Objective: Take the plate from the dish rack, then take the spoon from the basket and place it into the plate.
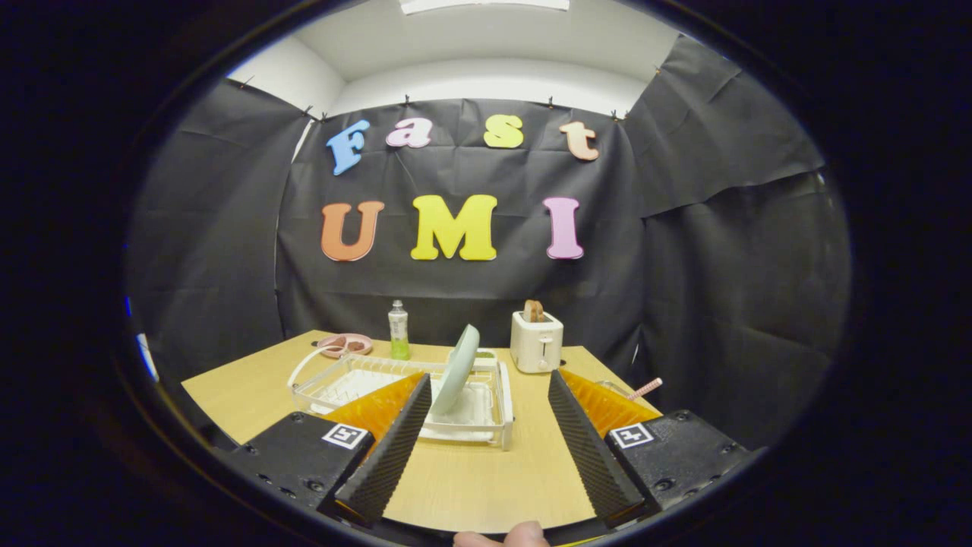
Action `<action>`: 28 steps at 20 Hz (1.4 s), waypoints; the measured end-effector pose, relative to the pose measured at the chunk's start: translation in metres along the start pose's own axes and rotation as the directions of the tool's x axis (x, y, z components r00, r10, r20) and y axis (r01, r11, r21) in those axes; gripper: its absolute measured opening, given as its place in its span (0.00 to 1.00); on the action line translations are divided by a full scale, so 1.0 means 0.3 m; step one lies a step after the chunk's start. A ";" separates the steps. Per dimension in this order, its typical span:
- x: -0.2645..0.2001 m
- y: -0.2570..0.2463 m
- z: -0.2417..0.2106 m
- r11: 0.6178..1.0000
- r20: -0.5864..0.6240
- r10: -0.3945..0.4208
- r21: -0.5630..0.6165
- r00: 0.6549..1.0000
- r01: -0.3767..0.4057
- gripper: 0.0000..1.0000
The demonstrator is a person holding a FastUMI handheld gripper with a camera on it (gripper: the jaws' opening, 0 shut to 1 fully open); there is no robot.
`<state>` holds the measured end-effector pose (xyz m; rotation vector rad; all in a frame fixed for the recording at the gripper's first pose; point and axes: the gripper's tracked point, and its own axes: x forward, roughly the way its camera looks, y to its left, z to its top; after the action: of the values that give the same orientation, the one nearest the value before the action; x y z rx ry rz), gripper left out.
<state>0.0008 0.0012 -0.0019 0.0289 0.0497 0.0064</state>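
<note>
So the plate [457, 371] is standing on edge in the dish rack [497, 406], mid-tabletop toward the back edge, which leaves its rim easy to grab. The gripper [490, 395] sits level and back from the rack, fingers spread wide and empty, plate just beyond them. Spoon's probably that pink handle [645, 389] by the right edge.

No readable txt; code squares on wide-apart gripper [489, 378]

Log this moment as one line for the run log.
gripper: open, holding nothing | pale green plate: upright in white dish rack, just ahead | pink-handled spoon: beyond right finger | step: approaching plate
</note>
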 end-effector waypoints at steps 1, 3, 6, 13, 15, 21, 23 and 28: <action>0.007 -0.007 -0.006 1.000 -0.007 -0.003 0.008 1.000 0.003 1.00; 0.024 0.000 -0.018 1.000 -0.041 0.008 0.017 0.999 -0.008 1.00; 0.050 0.028 0.027 0.998 -0.067 0.056 0.027 0.996 -0.054 1.00; 0.218 0.063 0.165 0.991 -0.099 0.128 -0.017 0.987 -0.130 1.00; 0.280 0.072 0.204 0.988 -0.126 0.152 -0.015 0.980 -0.155 1.00; 0.569 0.087 0.245 0.976 -0.255 0.203 -0.021 0.945 -0.215 1.00; 0.675 0.102 0.228 0.973 -0.329 0.211 -0.016 0.921 -0.229 1.00; 0.838 0.125 0.132 0.975 -0.502 0.190 -0.004 0.843 -0.222 1.00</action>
<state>0.2535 0.0393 0.0263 -0.0310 0.5697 0.2339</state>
